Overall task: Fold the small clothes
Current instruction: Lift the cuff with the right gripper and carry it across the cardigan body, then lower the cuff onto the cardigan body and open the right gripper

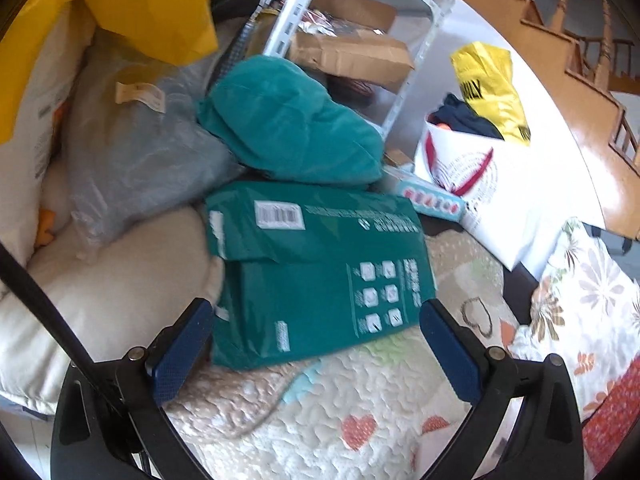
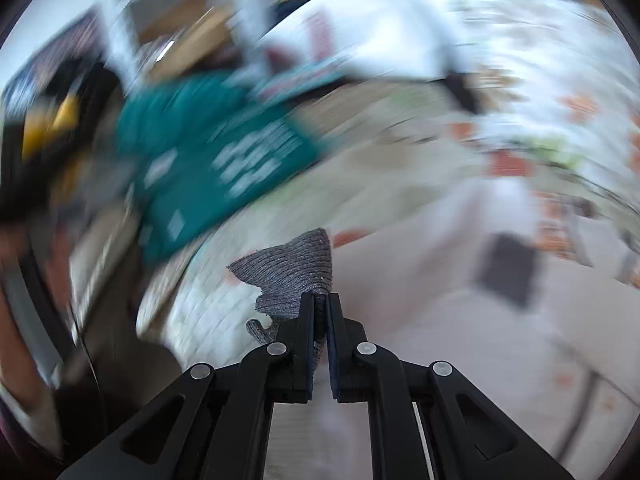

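My right gripper (image 2: 319, 300) is shut on a small grey knitted garment (image 2: 294, 268), which sticks up and to the left out of the closed fingers; the rest of that view is smeared by motion. My left gripper (image 1: 316, 320) is open and empty, its blue pads (image 1: 184, 348) spread wide over a quilted bedspread with hearts (image 1: 340, 400). The grey garment does not show in the left wrist view.
A green printed package (image 1: 320, 268) lies just ahead of the left fingers, with a teal cushion (image 1: 288, 124) behind it. A grey bagged pillow (image 1: 136, 148), a cream pillow (image 1: 108, 296), a white tote bag (image 1: 480, 184) and a floral cloth (image 1: 584, 304) surround the bedspread.
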